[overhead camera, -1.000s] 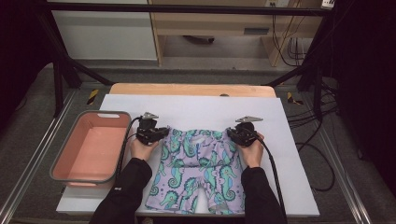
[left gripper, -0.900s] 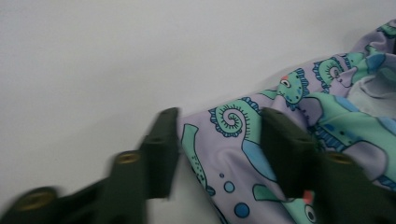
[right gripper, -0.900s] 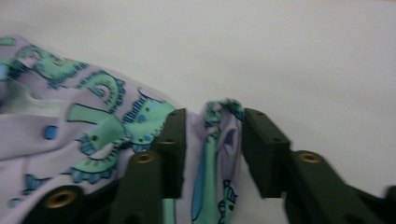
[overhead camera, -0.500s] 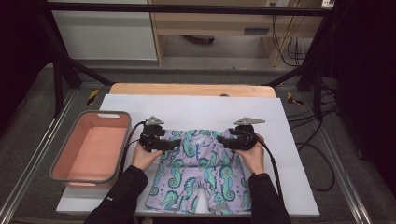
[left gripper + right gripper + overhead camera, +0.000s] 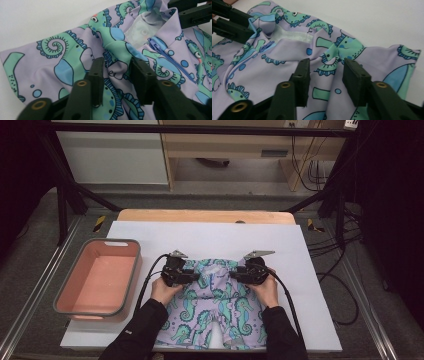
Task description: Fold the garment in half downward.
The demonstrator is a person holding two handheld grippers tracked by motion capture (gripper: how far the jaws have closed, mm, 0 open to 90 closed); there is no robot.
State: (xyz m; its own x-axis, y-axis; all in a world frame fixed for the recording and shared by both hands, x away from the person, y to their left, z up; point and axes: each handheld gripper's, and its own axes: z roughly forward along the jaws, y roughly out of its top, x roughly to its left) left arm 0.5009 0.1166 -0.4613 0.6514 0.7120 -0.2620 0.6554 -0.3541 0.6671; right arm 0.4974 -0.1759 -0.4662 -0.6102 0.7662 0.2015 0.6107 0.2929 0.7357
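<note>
While the high view hides it, the left tool view shows the zipper.

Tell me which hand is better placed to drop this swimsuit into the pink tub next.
Left, probably. The left tongs rest on the swimsuit on the side nearer the pink tub. The right tongs would have to cross over the garment. Both stand open.

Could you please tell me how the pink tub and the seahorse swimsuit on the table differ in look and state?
The pink tub is plain, rigid and grey-rimmed; the seahorse swimsuit is soft lilac fabric, patterned in green and blue. The pink tub lies by the table's left edge, untouched; the seahorse swimsuit lies in the middle with the left gripper and right gripper pressing on its bunched shoulders. Both rest on the white sheet.
</note>
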